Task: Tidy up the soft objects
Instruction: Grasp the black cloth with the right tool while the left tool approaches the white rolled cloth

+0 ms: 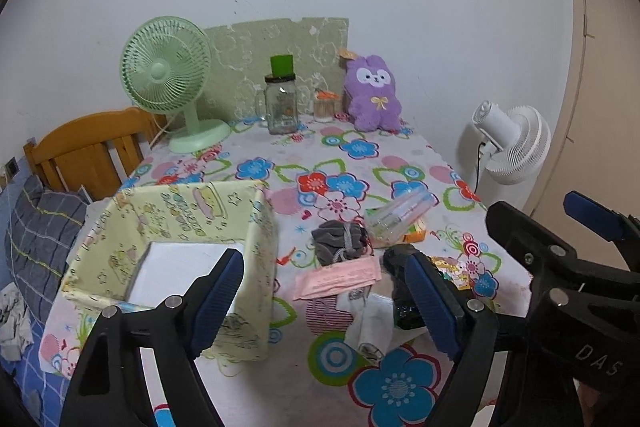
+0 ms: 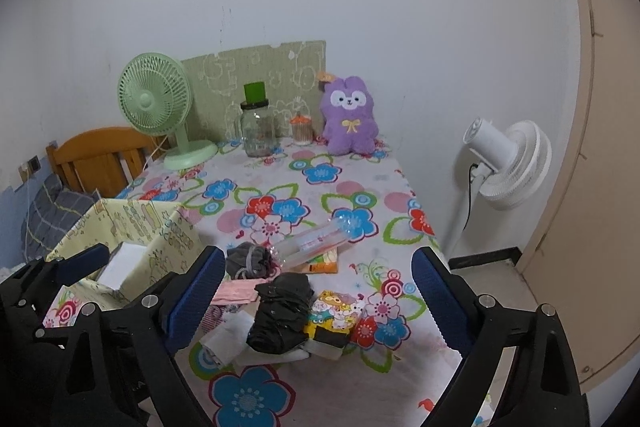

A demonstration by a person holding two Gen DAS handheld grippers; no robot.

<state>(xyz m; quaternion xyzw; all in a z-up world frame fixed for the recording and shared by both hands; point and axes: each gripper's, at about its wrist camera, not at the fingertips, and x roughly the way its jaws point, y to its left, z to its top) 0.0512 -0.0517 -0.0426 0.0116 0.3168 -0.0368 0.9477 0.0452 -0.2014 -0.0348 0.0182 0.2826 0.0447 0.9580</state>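
Observation:
A pile of soft items lies at the near middle of the flowered table: a grey drawstring pouch [image 1: 339, 241] [image 2: 249, 259], a pink packet [image 1: 338, 279] [image 2: 236, 294], a crumpled black bag [image 2: 282, 311] [image 1: 402, 291], a cartoon tissue pack [image 2: 338, 309], white cloths [image 1: 370, 323] and a clear plastic packet [image 1: 400, 215] [image 2: 310, 245]. A yellow fabric box [image 1: 180, 215] [image 2: 140, 223] stands at the left, with a white item inside. My left gripper [image 1: 326, 301] is open and empty above the pile and box edge. My right gripper [image 2: 320, 307] is open and empty over the black bag.
A purple plush [image 1: 374, 93] [image 2: 350, 119], a glass jar [image 1: 281, 105], a small orange-lidded jar [image 1: 325, 106] and a green fan [image 1: 168, 77] stand at the table's far edge. A white fan [image 2: 506, 163] stands right of the table. A wooden chair [image 1: 92, 151] and bedding are at the left.

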